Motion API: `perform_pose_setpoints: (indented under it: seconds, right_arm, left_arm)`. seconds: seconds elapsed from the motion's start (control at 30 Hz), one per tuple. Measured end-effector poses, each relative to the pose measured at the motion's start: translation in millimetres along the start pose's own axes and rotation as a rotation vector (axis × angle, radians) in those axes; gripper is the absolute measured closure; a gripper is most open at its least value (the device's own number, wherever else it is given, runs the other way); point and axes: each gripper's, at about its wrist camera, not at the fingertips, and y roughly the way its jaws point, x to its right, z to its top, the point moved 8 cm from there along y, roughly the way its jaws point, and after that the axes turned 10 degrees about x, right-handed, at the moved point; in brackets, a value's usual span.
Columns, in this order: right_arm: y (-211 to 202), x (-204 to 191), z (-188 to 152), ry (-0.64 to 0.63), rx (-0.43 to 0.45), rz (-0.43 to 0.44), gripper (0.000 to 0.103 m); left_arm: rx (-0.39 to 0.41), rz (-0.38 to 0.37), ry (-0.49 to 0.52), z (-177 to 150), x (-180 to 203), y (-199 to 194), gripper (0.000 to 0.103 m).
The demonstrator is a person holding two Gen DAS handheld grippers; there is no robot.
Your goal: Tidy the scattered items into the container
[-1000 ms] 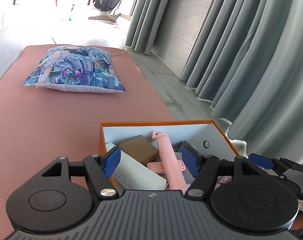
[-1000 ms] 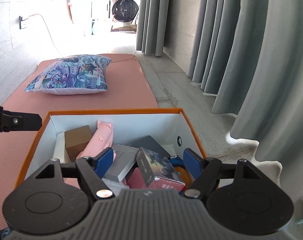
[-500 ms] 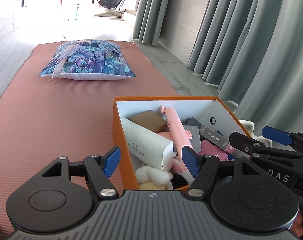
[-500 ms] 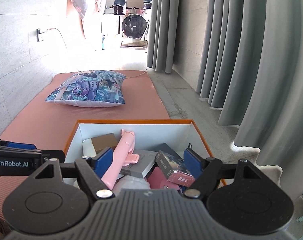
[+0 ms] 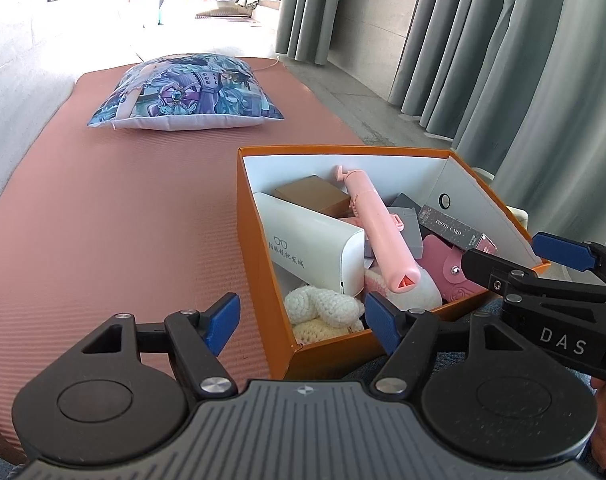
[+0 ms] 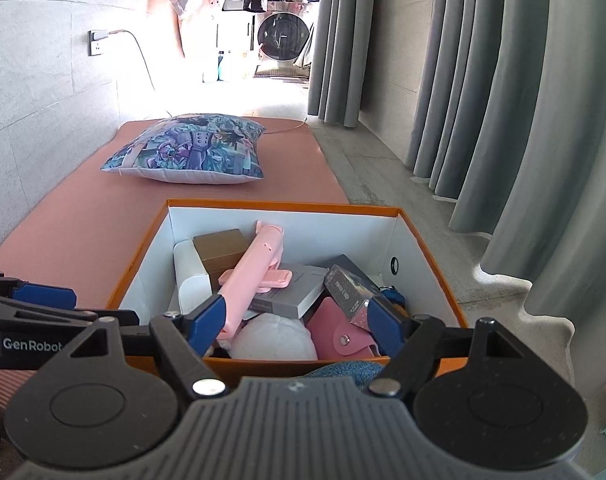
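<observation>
An orange box (image 5: 303, 148) (image 6: 283, 205) with white inner walls stands on the pink mat. Inside lie a white glasses case (image 5: 315, 248), a brown carton (image 6: 219, 252), a pink stick-shaped gadget (image 5: 377, 232) (image 6: 255, 272), a grey box (image 6: 291, 292), a dark photo-card box (image 5: 455, 234) (image 6: 347, 292), a pink pouch (image 6: 339, 336) and white knitted toys (image 5: 323, 308). My left gripper (image 5: 302, 322) (image 6: 43, 296) is open over the box's near left corner, holding nothing. My right gripper (image 6: 296, 322) (image 5: 519, 260) is open above the near edge, also holding nothing.
A printed pillow (image 5: 183, 96) (image 6: 191, 152) lies at the far end of the pink mat (image 5: 103, 220). Grey curtains (image 6: 523, 120) hang along the right over a concrete floor. A washing machine (image 6: 281, 38) and a wall socket (image 6: 97, 42) are far back. Blue denim (image 6: 343, 372) shows by the box's near wall.
Both grippers have drawn back from the box, so more of its rim and contents shows. In the left wrist view the box now sits farther right. Both stayed open.
</observation>
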Motion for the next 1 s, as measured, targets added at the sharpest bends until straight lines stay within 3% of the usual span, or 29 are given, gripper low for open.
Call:
perform_pose_setpoints:
  seconds: [0.57,1.0]
  right_arm:
    - [21.5,-1.9,-16.5,0.024,-0.124,0.030,0.023]
    - [24.8,-2.1,-18.1,0.015,-0.143,0.020,0.023]
  left_arm:
    - [-0.011,0.034,-0.023,-9.1,-5.0,10.4,0.017]
    - [-0.021,0.028,-0.048,-10.1,-5.9,12.1,0.017]
